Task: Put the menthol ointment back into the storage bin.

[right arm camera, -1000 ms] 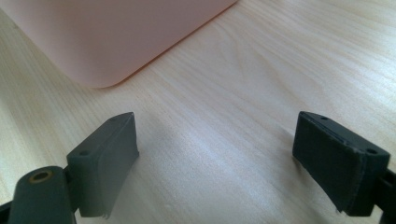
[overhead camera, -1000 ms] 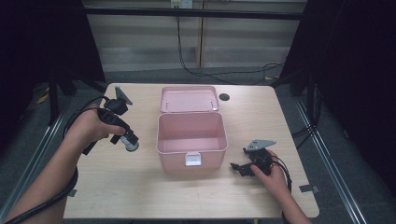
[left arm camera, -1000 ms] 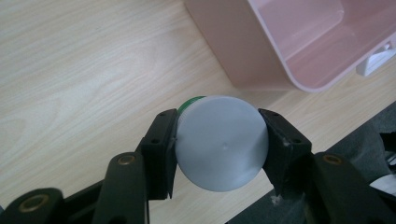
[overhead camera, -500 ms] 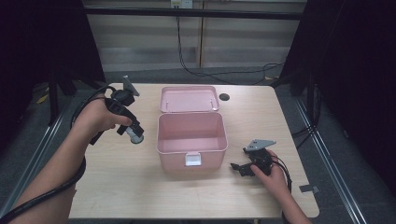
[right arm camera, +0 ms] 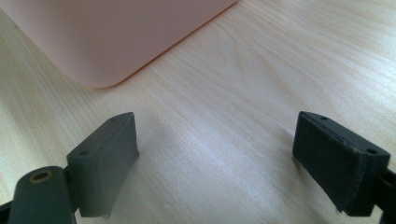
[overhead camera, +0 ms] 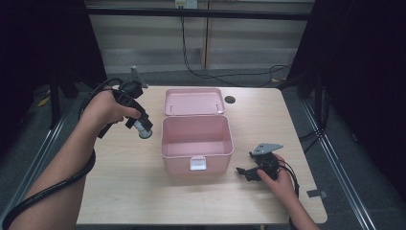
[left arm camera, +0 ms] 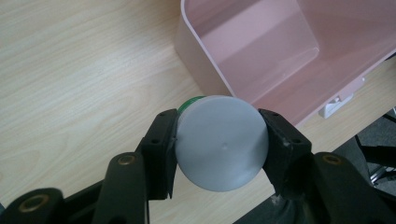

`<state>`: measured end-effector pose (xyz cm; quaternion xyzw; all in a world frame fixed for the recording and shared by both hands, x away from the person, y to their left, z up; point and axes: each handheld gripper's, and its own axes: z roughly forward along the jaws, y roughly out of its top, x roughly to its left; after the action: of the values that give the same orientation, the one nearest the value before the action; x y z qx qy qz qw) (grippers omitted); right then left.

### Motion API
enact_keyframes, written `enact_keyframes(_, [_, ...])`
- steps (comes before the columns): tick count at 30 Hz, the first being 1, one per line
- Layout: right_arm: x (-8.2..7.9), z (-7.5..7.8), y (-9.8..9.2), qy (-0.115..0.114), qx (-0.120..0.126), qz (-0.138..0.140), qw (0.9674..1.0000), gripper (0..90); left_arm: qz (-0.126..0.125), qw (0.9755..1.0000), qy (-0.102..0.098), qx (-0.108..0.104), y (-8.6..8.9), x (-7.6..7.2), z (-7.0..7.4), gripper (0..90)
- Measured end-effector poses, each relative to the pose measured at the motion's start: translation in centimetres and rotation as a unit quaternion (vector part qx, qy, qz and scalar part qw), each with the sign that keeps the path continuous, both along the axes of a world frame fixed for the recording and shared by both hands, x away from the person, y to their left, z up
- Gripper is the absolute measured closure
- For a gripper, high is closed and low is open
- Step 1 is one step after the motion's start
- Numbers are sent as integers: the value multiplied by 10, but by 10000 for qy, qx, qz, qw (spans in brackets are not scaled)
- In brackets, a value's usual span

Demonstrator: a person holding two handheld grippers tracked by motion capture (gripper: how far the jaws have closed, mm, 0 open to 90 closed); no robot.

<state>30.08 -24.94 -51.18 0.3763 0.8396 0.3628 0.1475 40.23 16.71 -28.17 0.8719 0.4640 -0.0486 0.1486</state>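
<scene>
A pink box [overhead camera: 197,143] stands open mid-table with its lid [overhead camera: 194,101] folded back behind it. My left gripper [overhead camera: 142,128] hangs above the table just left of the box, shut on a round grey container [left arm camera: 221,136] with a green edge [left arm camera: 189,101] showing behind it. In the left gripper view the box's open corner [left arm camera: 219,70] lies just beyond the held container. My right gripper [overhead camera: 245,173] rests low on the table right of the box's front, open with nothing between its fingers [right arm camera: 105,161]; the box's rounded corner [right arm camera: 100,70] is just ahead of it.
The wooden table [overhead camera: 119,191] has a small dark round hole [overhead camera: 230,99] at the back right. A white latch [overhead camera: 197,164] sits on the box's front wall. Dark cables trail from both grippers, and dark curtains stand around the table.
My left hand has lifted the grey container and carried it right, toward the box's left side. The right gripper has stayed where it was.
</scene>
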Motion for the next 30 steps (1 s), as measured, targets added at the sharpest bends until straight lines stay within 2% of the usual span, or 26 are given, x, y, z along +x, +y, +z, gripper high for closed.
enact_keyframes(11, [0, 0, 0, 0, -1, 1, 10000, 133, 54, 10000, -69, 5, -12, 8, 8, 503])
enact_keyframes(14, [0, 0, 0, 0, -1, 1, 10000, 133, -21, 10000, -75, 13, -19, 11, 9, 503])
enact_keyframes(22, [0, 0, 0, 0, -1, 0, 10000, 133, -28, 9999, -152, 1, -34, 13, 14, 503])
enact_keyframes(24, [0, 0, 0, -1, -1, 2, 10000, 133, -119, 9998, -162, 24, -39, 14, 15, 503])
enact_keyframes(30, [0, 0, 0, -2, -8, 8, 10000, 133, -71, 9997, -222, 4, -51, 16, 15, 503])
